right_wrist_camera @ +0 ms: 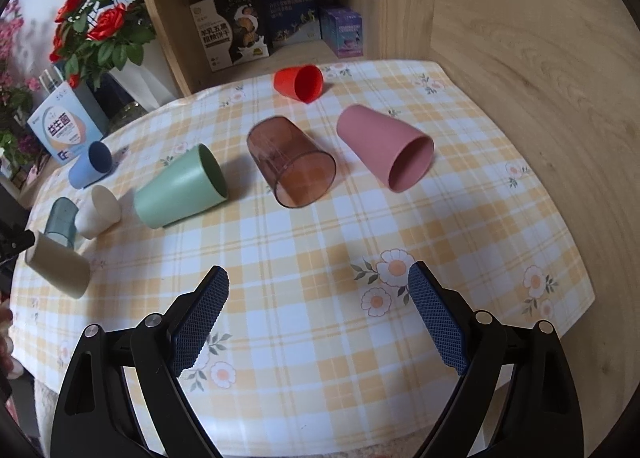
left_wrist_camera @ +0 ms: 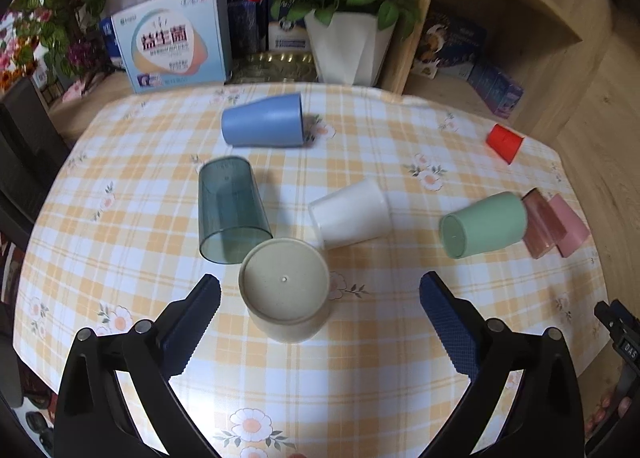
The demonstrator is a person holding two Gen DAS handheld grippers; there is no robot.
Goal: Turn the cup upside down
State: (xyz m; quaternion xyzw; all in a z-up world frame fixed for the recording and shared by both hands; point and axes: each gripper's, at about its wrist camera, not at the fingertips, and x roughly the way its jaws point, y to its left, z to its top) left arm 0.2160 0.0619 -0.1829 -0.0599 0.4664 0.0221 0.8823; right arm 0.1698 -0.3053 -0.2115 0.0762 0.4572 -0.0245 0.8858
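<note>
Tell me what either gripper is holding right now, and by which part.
Nothing is held. The left gripper is open, its jaws either side of the upside-down beige plastic cup without touching it. The right gripper is open over bare checked tablecloth.

light-blue box (left_wrist_camera: pixel 176 46) behind table: big red characters "益生菌", smaller lines below too small to read | same box, right wrist view (right_wrist_camera: pixel 66 130): "益生菌" again | white-and-black box on shelf (right_wrist_camera: pixel 218 36): "羊乳五黑", "粗粮饼干" | black device at right edge (left_wrist_camera: pixel 628 350): letters "DAS" | blue boxes on shelf (right_wrist_camera: pixel 290 16): print not readable
</note>
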